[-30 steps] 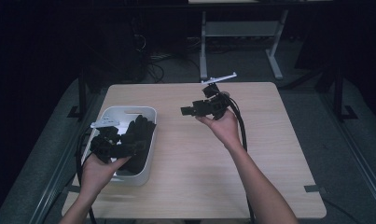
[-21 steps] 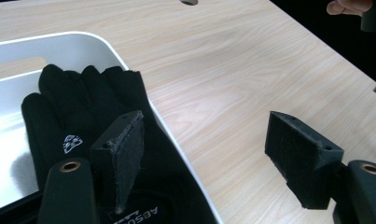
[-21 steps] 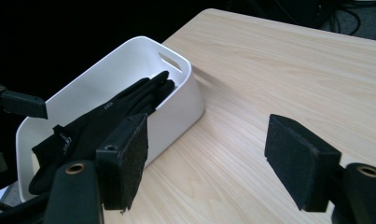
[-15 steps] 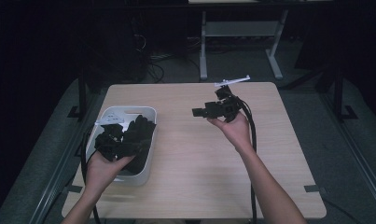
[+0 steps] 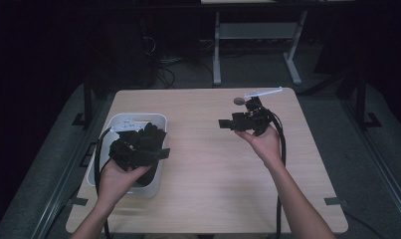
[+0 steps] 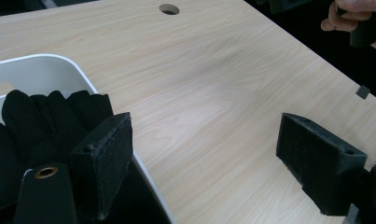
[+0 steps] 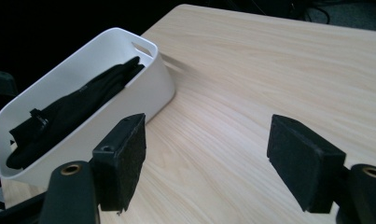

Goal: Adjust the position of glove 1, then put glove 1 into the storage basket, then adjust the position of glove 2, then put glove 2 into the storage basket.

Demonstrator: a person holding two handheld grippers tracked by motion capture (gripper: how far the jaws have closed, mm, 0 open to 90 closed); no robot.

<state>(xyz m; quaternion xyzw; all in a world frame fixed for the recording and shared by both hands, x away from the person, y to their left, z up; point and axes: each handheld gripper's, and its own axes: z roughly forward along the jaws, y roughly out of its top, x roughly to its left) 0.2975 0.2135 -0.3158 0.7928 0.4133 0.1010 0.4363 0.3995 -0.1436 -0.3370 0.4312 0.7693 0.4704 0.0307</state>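
A white bin (image 5: pixel 136 116) stands at the table's left side with black gloves (image 5: pixel 149 133) piled in it. My left gripper (image 5: pixel 155 148) hovers over the bin, pointing right. Its view shows it open (image 6: pixel 209 163) with nothing between the pads, one jaw above the gloves (image 6: pixel 50 116) and the bin's rim (image 6: pixel 59 63). My right gripper (image 5: pixel 223 123) is held above the table's middle right, pointing left toward the bin. It is open (image 7: pixel 206 158) and empty, looking at the bin (image 7: pixel 143 88) and the gloves (image 7: pixel 78 112) inside.
The light wooden table (image 5: pixel 208 184) has a round cable hole (image 5: pixel 238 101) near its far edge, with a white strip (image 5: pixel 262 92) beside it. Dark floor, cables and a white frame lie beyond. Black cables trail from both grippers.
My right gripper has drifted to the right and a little nearer. The left gripper has shifted slightly right over the bin. Both stay open.
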